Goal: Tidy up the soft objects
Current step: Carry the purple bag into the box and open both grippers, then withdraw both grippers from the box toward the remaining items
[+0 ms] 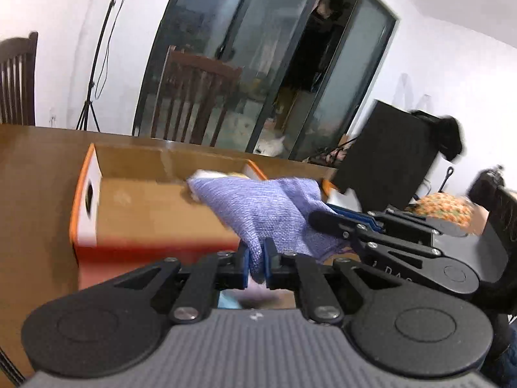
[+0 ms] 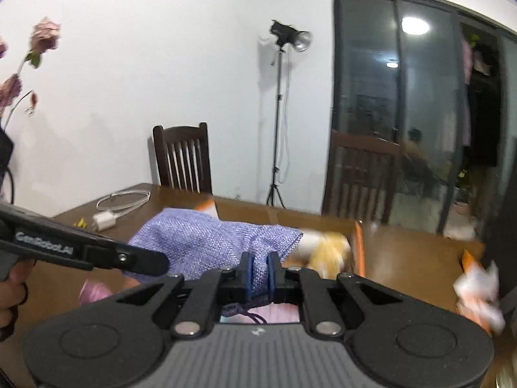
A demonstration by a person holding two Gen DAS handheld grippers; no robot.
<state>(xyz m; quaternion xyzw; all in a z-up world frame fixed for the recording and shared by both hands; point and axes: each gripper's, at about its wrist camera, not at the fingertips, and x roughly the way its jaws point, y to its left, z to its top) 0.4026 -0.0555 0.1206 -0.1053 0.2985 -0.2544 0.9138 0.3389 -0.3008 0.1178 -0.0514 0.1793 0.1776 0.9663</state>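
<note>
Both grippers, left (image 1: 257, 260) & right (image 2: 259, 273), have jaws clenched on the purple woven cloth pouch (image 1: 258, 207), held up w/ the open cardboard box (image 1: 155, 200) behind. Risk: thin pinch slips, pouch drops onto table (image 1: 35, 168).

Left gripper (image 1: 257, 260) and right gripper (image 2: 259, 271) both clamped.

I see a brown wooden counter (image 2: 416, 255). An open cardboard box (image 1: 155, 207) with orange-and-white flaps sits on it. Toward the far left corner lie a white charger (image 2: 104, 220) and its coiled cable (image 2: 124, 199).
</note>
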